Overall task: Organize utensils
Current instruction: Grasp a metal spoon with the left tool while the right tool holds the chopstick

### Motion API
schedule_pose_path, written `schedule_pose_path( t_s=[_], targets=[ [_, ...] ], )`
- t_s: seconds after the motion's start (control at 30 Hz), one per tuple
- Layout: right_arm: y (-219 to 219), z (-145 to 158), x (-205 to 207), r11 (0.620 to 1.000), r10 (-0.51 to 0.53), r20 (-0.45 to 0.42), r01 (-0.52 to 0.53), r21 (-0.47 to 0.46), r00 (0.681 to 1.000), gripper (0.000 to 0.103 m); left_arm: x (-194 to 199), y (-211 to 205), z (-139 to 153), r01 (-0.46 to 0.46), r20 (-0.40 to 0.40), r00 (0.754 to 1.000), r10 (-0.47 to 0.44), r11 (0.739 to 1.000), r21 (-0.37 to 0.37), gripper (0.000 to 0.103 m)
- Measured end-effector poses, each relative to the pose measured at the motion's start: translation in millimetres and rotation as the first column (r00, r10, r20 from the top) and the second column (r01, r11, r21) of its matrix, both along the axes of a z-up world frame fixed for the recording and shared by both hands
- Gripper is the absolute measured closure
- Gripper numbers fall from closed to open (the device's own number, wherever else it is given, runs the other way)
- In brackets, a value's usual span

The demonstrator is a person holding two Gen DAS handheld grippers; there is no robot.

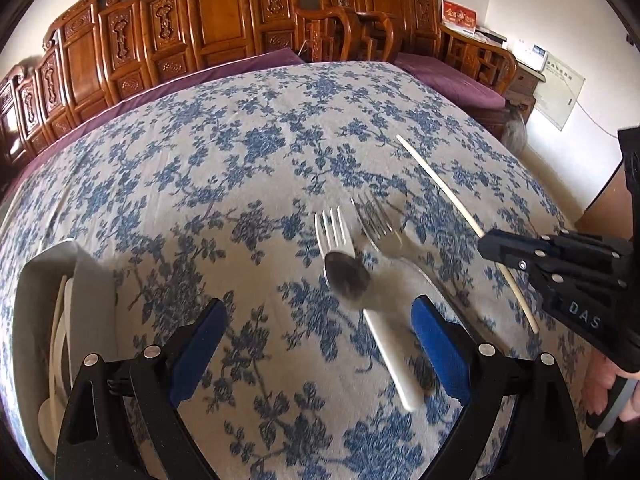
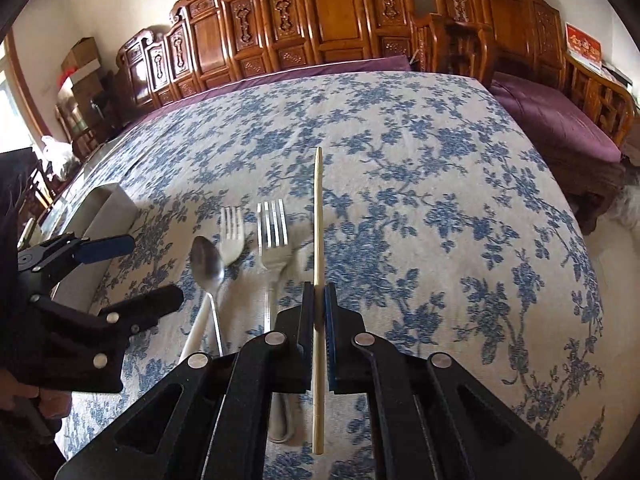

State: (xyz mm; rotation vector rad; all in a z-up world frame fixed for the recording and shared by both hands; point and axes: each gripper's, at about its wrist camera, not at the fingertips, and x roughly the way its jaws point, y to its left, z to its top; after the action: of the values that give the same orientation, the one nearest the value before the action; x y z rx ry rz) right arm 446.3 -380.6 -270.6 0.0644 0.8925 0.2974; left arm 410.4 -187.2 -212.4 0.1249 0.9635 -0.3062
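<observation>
My right gripper [image 2: 319, 292] is shut on a pale wooden chopstick [image 2: 318, 216] that points forward over the table; both show in the left wrist view, the gripper [image 1: 490, 246] at the right and the chopstick [image 1: 440, 184]. My left gripper [image 1: 318, 328] is open and empty, just above the cloth near a spoon [image 1: 346, 276] and a white-handled fork [image 1: 334, 232]. A second steel fork [image 1: 378, 224] lies beside them. The right wrist view shows the spoon [image 2: 207, 262], the white-handled fork [image 2: 232, 232] and the steel fork [image 2: 274, 232] side by side, left of the chopstick.
A white utensil holder [image 1: 44, 280] stands at the left on the blue floral tablecloth [image 1: 240, 152], with pale utensils inside; it also shows in the right wrist view [image 2: 108, 208]. Carved wooden chairs [image 1: 224, 20] and purple cushions [image 1: 448, 80] line the far side.
</observation>
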Motion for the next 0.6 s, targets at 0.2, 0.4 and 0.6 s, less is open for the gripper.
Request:
schedule_pose_path(
  t_s=[0.2,0.4,0.6],
  targets=[
    [-8.9,0.9,0.7,1.000,-0.019,-0.005,0.019,0.019,1.000,0.097,19.6,-7.0,-15.7,-0.016,-0.053,0.998,0.015,1.000,-0.024,0.040],
    [-2.1,4.2,-0.4,1.000,0.000,-0.005,0.000,0.017,1.000,0.097,24.2,-6.7,-26.2,-0.031,-0.077,0.997,0.026,0.998,-0.056,0.062],
    [3.7,11.9,-3.3,1.000,0.013,0.005,-0.014,0.011,1.000,0.097,19.0,-12.8,-25.9,-0.013,-0.066,0.998,0.011,0.999,-0.032,0.085]
  ],
)
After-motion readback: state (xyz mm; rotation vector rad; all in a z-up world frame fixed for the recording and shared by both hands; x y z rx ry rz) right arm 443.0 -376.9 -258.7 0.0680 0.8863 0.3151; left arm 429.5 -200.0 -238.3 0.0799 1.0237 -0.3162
